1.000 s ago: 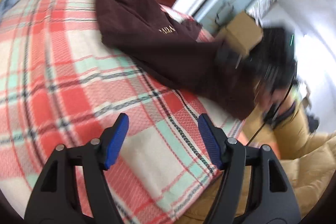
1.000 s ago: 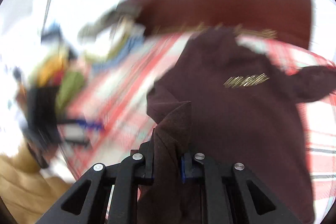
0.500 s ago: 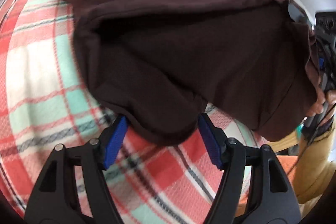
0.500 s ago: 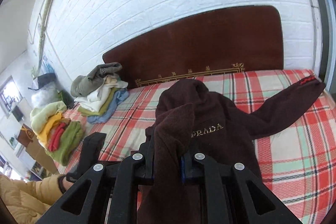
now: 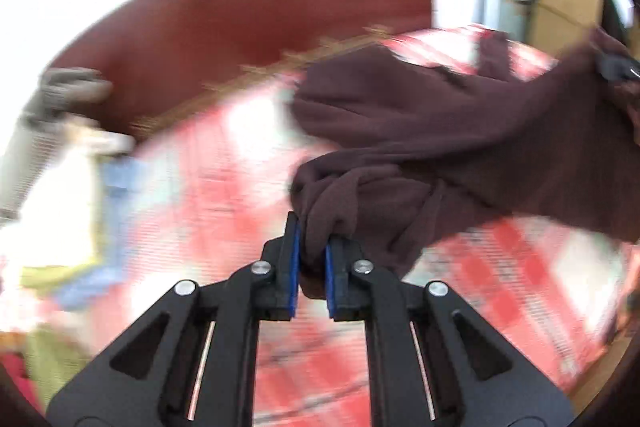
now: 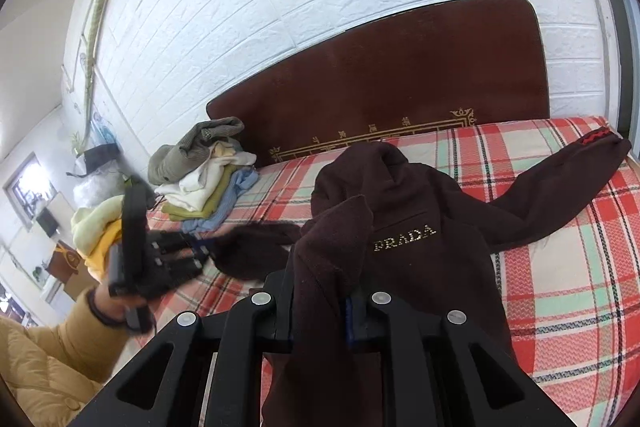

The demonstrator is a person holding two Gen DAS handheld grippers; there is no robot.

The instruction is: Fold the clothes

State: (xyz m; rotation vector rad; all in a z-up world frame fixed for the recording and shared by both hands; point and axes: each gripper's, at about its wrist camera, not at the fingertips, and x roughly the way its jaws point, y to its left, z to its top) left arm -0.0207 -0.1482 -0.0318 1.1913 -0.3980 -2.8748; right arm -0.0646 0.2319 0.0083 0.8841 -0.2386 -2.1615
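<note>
A: Where does our dark brown hoodie (image 6: 432,247) sit?

B: Chest-up on the plaid bed (image 6: 568,267), hood toward the headboard (image 6: 400,83) at twelve o'clock. One sleeve (image 6: 560,187) runs out flat toward two o'clock. The other sleeve is bunched and hangs clear of the blanket toward nine o'clock.

A: And the tools?

B: Our left tool (image 5: 311,263) is pinched narrow on a wad of that bunched sleeve cloth. Our right tool (image 6: 320,311) is clamped on a thick fold near the hem. Neither has slack between the pads.

A: So we are spreading it flat before any fold?

B: That is our reading. To do it well, we should draw the two grips apart evenly, one toward nine and one toward six, until the body lies smooth. Then we lower the sleeve rather than drop it.

A: Risks?

B: The left view is blurred, so we cannot judge how much cloth is caught there. A thick wad may twist the sleeve. We should also keep clear of the folded pile (image 6: 208,183) at ten o'clock.
</note>
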